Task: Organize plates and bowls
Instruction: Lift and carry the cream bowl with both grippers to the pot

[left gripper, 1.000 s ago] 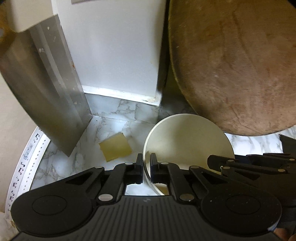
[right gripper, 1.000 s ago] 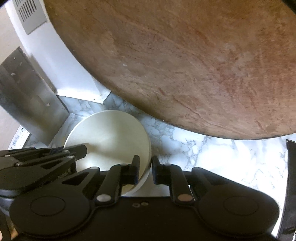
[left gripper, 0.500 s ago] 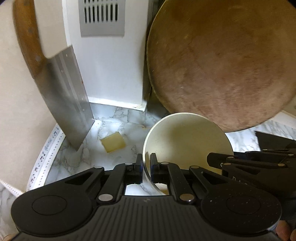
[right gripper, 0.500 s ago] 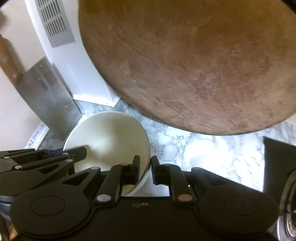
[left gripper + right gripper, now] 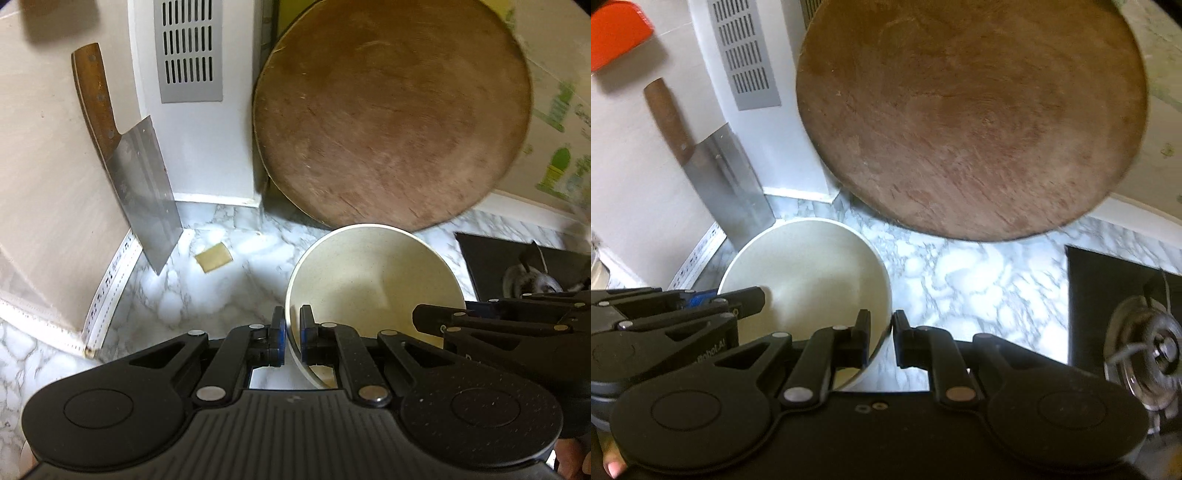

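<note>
Fingers (image 5: 277, 334) of left gripper (image 5: 291, 334) pinching near rim of cream bowl (image 5: 373, 280); fingers (image 5: 862, 332) of right gripper (image 5: 881, 334) clamped on opposite rim. Since a second back: bowl lifted clear of marble bench (image 5: 229, 280) and drawn away from corner, so cleaver (image 5: 144, 184), vent (image 5: 188, 48), round wooden board (image 5: 391, 125) and stove (image 5: 1145, 332) now show whole. Likely meaning: pickup done, carrying stage begun. Destination not in sight.

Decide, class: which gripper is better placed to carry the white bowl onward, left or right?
Neither alone. The left gripper and the right gripper are each shut on opposite sides of the white bowl rim, holding it tilted above the marble counter. Judged cautiously, both should carry it together.
</note>
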Available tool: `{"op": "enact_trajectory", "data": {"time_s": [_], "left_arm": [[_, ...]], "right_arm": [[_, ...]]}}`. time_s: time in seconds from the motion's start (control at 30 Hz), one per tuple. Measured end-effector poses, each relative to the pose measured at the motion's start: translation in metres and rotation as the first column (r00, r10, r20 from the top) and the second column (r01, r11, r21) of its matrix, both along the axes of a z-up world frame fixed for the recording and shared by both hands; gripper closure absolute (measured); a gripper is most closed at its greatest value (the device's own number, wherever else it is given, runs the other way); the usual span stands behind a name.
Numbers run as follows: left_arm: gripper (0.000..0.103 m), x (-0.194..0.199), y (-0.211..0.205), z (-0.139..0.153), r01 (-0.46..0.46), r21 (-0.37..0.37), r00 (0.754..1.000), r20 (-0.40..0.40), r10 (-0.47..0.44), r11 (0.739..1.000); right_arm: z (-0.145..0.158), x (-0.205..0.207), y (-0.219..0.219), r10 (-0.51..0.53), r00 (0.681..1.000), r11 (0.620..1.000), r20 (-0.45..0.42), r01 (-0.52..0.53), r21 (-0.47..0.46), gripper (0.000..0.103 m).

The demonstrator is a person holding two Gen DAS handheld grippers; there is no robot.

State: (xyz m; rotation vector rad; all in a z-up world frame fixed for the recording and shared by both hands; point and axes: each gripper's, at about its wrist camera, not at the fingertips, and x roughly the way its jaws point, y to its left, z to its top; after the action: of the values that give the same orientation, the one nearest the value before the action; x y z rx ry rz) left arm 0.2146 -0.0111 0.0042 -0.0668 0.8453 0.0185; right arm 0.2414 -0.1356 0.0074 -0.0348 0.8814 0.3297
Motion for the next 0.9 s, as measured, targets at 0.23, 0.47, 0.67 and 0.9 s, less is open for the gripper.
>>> {"op": "enact_trajectory", "data": {"time_s": [0.23,0.47,0.67,0.9], "left_arm": [[0.097,-0.035,-0.012,-0.006,0.049,-0.008,0.999,-0.017,-0.049,0.999],[0.097,-0.048,-0.025,-0.016,0.072,-0.026,0.997,-0.036,-0.072,0.997],[0.097,-0.064,-0.038,-0.009,0.115,-0.034,0.993,-0.03,-0.116,0.993],[0.097,-0.096,-0.036,-0.018,0.133,-0.031,0.987,-0.082,-0.135,0.991]], "right_arm": [[-0.001,-0.045,-0.013,-0.016,1.0,1.0,-0.01,0.016,-0.008,0.089],[-0.014,-0.066,-0.026,-0.031,0.999,0.999,-0.022,0.03,-0.026,0.089],[-0.007,-0.082,-0.048,-0.069,0.997,0.998,-0.027,0.069,0.001,0.089],[-0.012,-0.113,-0.052,-0.062,0.996,0.998,-0.065,0.063,0.009,0.088]]}}
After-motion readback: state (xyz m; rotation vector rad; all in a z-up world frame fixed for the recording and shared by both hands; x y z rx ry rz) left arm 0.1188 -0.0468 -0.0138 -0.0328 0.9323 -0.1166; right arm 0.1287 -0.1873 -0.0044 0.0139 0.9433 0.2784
